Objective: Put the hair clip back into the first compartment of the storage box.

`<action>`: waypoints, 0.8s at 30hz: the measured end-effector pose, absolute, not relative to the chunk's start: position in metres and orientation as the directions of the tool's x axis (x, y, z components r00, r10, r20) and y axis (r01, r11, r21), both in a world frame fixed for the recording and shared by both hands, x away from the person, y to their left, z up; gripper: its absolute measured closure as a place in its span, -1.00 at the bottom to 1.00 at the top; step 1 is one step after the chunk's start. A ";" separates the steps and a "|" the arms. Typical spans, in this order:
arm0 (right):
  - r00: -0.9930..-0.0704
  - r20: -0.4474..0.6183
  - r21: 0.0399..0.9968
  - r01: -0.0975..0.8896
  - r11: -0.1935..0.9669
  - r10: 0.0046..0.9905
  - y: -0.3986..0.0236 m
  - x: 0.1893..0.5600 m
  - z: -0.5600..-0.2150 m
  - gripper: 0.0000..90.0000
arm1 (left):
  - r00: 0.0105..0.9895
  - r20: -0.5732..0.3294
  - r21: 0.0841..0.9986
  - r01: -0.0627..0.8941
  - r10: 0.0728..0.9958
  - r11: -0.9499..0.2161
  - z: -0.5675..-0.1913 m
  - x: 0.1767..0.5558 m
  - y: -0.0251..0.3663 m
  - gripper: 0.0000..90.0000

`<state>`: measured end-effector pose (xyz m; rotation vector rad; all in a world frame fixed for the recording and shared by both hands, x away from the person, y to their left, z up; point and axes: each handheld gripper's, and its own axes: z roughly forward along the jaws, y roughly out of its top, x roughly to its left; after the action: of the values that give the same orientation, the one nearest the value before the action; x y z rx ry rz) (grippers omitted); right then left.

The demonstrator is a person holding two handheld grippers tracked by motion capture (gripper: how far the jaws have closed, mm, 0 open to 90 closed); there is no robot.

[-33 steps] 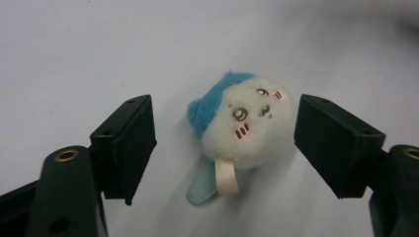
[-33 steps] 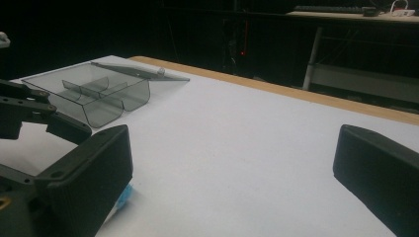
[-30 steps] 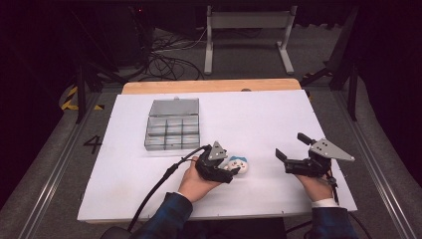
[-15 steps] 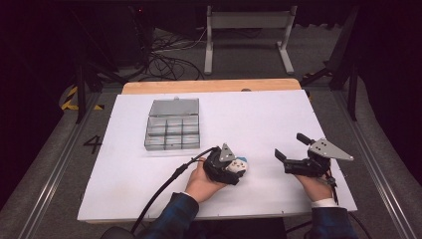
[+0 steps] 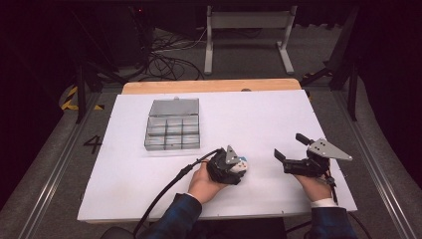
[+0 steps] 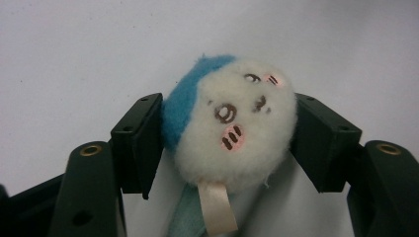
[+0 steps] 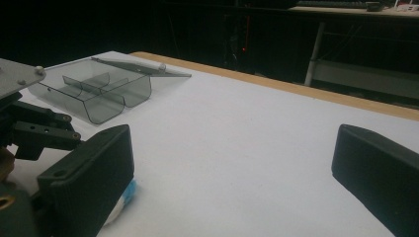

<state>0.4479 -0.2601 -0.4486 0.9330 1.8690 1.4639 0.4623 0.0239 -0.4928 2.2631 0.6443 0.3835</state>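
A small round plush toy [image 6: 232, 123], white with a blue patch, a stitched face and a ribbon tag, lies on the white table [image 5: 259, 119]. My left gripper [image 6: 230, 131] points down over it, and its jaws have just been closing. Both pads [image 6: 143, 133] now press the plush toy's sides. In the high view the left gripper [image 5: 234, 167] covers most of the plush toy [image 5: 243, 162], near the table's front middle. My right gripper [image 5: 291, 148] rests to the right of it, open with nothing between its jaws, and in its own view the right gripper [image 7: 232, 173] faces bare table.
A clear grey compartment box [image 5: 171, 124] with its lid up stands at the back left, and the box [image 7: 99, 94] is also seen in the right gripper view. A wooden strip [image 5: 209, 85] edges the far side. Metal stands and cables lie on the floor behind.
My left gripper has shifted slightly right, onto the plush toy, and now hides most of it. The right gripper has kept still.
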 end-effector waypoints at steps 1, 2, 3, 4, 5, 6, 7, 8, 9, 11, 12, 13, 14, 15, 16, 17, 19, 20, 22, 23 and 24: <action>-0.585 -0.023 0.974 0.171 0.151 0.811 -0.260 0.448 -0.449 -0.93 | 0.828 0.082 0.727 0.332 0.555 -0.602 -0.492 0.462 0.024 -0.20; -0.584 -0.022 0.974 0.171 0.150 0.812 -0.260 0.448 -0.448 -0.93 | 0.826 0.088 0.723 0.332 0.557 -0.607 -0.492 0.462 0.025 -0.18; -0.582 -0.025 0.974 0.168 0.151 0.813 -0.261 0.448 -0.448 -0.93 | 0.823 0.089 0.726 0.332 0.561 -0.603 -0.491 0.462 0.025 -0.16; -0.583 -0.026 0.974 0.167 0.150 0.812 -0.261 0.448 -0.448 -0.92 | 0.822 0.097 0.724 0.328 0.561 -0.607 -0.491 0.462 0.026 -0.15; -0.583 -0.025 0.974 0.168 0.150 0.812 -0.261 0.448 -0.448 -0.92 | 0.819 0.097 0.729 0.328 0.566 -0.600 -0.490 0.462 0.027 -0.14; -0.582 -0.026 0.974 0.168 0.152 0.813 -0.261 0.448 -0.448 -0.92 | 0.817 0.092 0.738 0.328 0.570 -0.590 -0.489 0.462 0.028 -0.13; -0.582 -0.027 0.974 0.167 0.152 0.813 -0.261 0.448 -0.448 -0.92 | 0.813 0.090 0.745 0.328 0.575 -0.581 -0.487 0.462 0.030 -0.13; -0.584 -0.026 0.974 0.167 0.151 0.811 -0.261 0.448 -0.449 -0.92 | 0.812 0.087 0.752 0.327 0.578 -0.572 -0.485 0.462 0.032 -0.12; -0.583 -0.025 0.974 0.168 0.151 0.812 -0.261 0.448 -0.449 -0.92 | 0.809 0.088 0.757 0.326 0.582 -0.567 -0.483 0.462 0.034 -0.12; -0.583 -0.025 0.974 0.169 0.151 0.812 -0.261 0.448 -0.449 -0.92 | 0.806 0.086 0.766 0.323 0.586 -0.556 -0.479 0.462 0.038 -0.12; -0.583 -0.024 0.974 0.168 0.149 0.812 -0.261 0.448 -0.449 -0.92 | 0.803 0.086 0.770 0.322 0.589 -0.552 -0.476 0.462 0.040 -0.12; -0.583 -0.025 0.974 0.167 0.150 0.812 -0.261 0.448 -0.449 -0.92 | 0.798 0.087 0.774 0.323 0.596 -0.545 -0.474 0.462 0.043 -0.12; -0.583 -0.022 0.974 0.171 0.149 0.812 -0.261 0.448 -0.449 -0.92 | 0.796 0.087 0.779 0.321 0.599 -0.539 -0.472 0.463 0.045 -0.12; -0.583 -0.022 0.974 0.171 0.150 0.812 -0.261 0.448 -0.449 -0.92 | 0.794 0.092 0.782 0.316 0.601 -0.537 -0.470 0.464 0.048 -0.12; -0.583 -0.023 0.974 0.171 0.151 0.812 -0.261 0.448 -0.449 -0.92 | 0.789 0.090 0.787 0.318 0.608 -0.529 -0.467 0.464 0.051 -0.12; -0.583 -0.023 0.974 0.171 0.151 0.812 -0.261 0.448 -0.449 -0.92 | 0.785 0.093 0.790 0.316 0.612 -0.525 -0.465 0.464 0.054 -0.12; -0.582 -0.023 0.974 0.172 0.150 0.813 -0.261 0.448 -0.449 -0.92 | 0.780 0.085 0.798 0.319 0.620 -0.511 -0.462 0.465 0.060 -0.13; -0.581 -0.023 0.973 0.173 0.150 0.813 -0.260 0.448 -0.449 -0.92 | 0.776 0.087 0.802 0.317 0.624 -0.506 -0.460 0.466 0.063 -0.13; -0.580 -0.022 0.973 0.173 0.150 0.814 -0.261 0.448 -0.449 -0.92 | 0.770 0.081 0.809 0.320 0.633 -0.493 -0.457 0.467 0.069 -0.13; -0.580 -0.021 0.974 0.173 0.149 0.814 -0.261 0.448 -0.449 -0.92 | 0.767 0.083 0.810 0.320 0.637 -0.491 -0.455 0.467 0.072 -0.13; -0.580 -0.022 0.973 0.173 0.150 0.814 -0.261 0.448 -0.449 -0.92 | 0.763 0.082 0.814 0.320 0.641 -0.485 -0.454 0.468 0.075 -0.13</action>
<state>0.4476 -0.2606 -0.4490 0.9402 1.8644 1.4614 0.4677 0.0746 -0.4535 2.1070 0.7172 0.4806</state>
